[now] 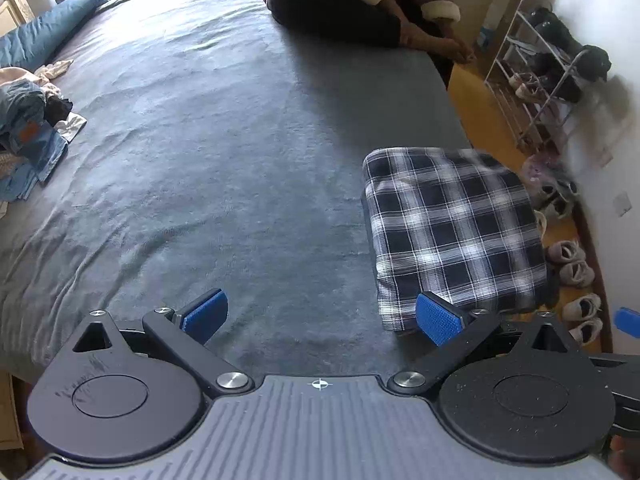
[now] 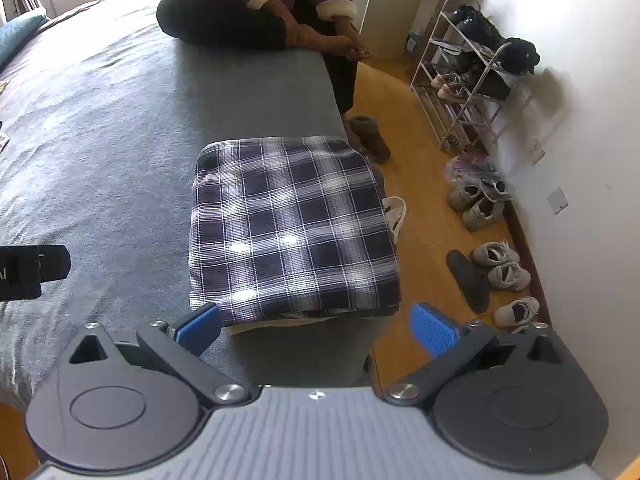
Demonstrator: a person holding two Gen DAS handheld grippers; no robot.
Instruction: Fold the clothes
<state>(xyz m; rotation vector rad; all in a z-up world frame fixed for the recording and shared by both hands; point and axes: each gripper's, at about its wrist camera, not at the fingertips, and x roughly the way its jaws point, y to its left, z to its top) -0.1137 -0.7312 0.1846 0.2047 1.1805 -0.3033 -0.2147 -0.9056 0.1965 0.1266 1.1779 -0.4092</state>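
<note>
Right wrist view: folded plaid garment (image 2: 292, 224) at bed (image 2: 100, 128) edge nearest shoe rack (image 2: 468, 76), right gripper (image 2: 316, 330) spread, empty, just short of it, left gripper (image 1: 320, 316) spread, empty, beside garment, unfolded clothes pile (image 1: 28, 128) well apart across bed.

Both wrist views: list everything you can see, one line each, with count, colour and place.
Plaid garment: one, navy and white, folded square at the bed's right edge.
Bed: one, grey cover, fills most of both views.
Clothes pile: one heap, mostly blue and white, far left on the bed.
Pillow: one, blue, far left end of the bed.
Seated person: one, maroon jacket with dark trousers, on the bed's far end.
Shoe rack: one, white wire, by the right wall.
Shoes: several, pale, on the wooden floor by the wall.
Boot: one, brown, on the floor beside the bed.
Left gripper: blue fingers, open, empty.
Right gripper: blue fingers, open, empty.
</note>
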